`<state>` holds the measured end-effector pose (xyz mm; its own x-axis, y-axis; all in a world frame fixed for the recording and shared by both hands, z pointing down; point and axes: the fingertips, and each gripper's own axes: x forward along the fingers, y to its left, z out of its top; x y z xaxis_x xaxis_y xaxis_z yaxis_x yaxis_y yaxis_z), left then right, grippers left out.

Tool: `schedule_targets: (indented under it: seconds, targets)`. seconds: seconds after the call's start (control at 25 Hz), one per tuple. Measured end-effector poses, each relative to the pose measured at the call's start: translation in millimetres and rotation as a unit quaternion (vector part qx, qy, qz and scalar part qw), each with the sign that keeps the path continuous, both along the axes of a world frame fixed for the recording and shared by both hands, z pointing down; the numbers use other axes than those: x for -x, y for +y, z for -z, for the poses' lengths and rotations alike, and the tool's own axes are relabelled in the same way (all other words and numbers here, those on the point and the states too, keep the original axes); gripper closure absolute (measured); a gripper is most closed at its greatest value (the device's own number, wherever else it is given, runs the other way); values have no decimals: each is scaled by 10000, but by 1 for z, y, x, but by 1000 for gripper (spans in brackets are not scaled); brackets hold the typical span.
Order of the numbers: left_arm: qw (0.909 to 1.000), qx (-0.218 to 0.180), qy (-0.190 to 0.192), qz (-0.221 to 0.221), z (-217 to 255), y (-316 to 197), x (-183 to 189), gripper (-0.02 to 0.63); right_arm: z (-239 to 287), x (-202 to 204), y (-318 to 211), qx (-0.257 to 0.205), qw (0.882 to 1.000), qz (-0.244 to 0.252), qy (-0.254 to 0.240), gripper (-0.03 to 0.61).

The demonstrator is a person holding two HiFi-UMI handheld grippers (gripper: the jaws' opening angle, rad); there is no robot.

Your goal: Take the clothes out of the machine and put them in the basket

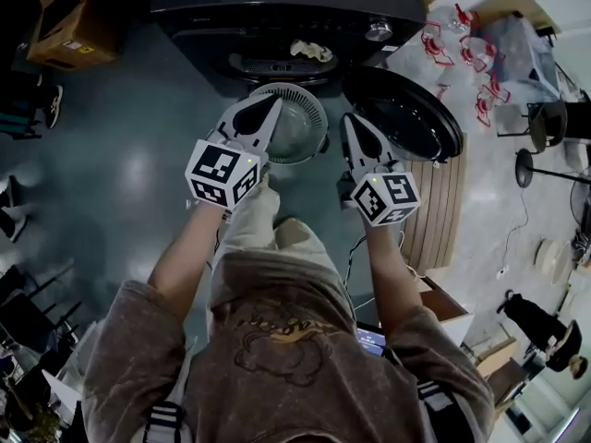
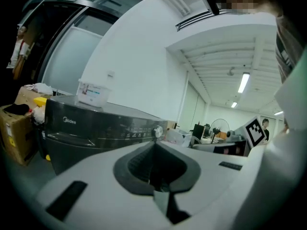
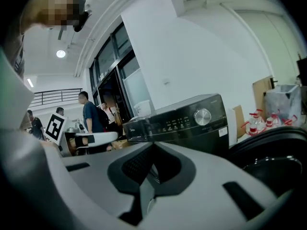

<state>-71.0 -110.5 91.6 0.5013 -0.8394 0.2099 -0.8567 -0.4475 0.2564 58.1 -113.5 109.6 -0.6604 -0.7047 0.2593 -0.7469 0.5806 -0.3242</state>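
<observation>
A dark front-loading washing machine (image 1: 277, 7) stands ahead, its round door (image 1: 406, 113) swung open to the right. A pale garment (image 1: 312, 51) shows in the drum opening. A round pale basket (image 1: 314, 109) sits on the floor just before the machine. My left gripper (image 1: 272, 102) hangs over the basket's left rim, shut and empty. My right gripper (image 1: 354, 123) is just right of the basket, by the door, also shut with nothing in it. The left gripper view shows the left gripper (image 2: 154, 145) pointing at the machine's (image 2: 96, 128) control panel. The right gripper (image 3: 152, 145) faces the machine's (image 3: 192, 121) knob.
A cardboard box (image 1: 69, 21) stands left of the machine. Red-capped bottles (image 1: 462, 49) and a plastic bag sit to its right. A slatted wooden board (image 1: 439, 210) lies right of the person. People (image 3: 88, 114) stand in the background to the left.
</observation>
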Motion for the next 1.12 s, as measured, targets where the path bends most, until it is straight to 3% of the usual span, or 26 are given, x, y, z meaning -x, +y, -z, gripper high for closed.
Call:
schedule_targets:
  seconds: [0.48,0.64,0.88,1.12]
  targets:
    - [9979,-631,-165,49,-173,-83,20,607,-183,29,-65,-593,9975,150,355,581]
    - [9944,-961,-400,-174,-227,-97,13,607,-245,27,-81,-648,9969,224,396,581]
    - [9926,-1195,-196,-125,-296,-117,9,607,-311,19,-111,-1133,9931,-24,288,581]
    - [9909,-1334,-179,17,-336,-110,8,607,-348,28,-107,-1454,9890,129,243,580]
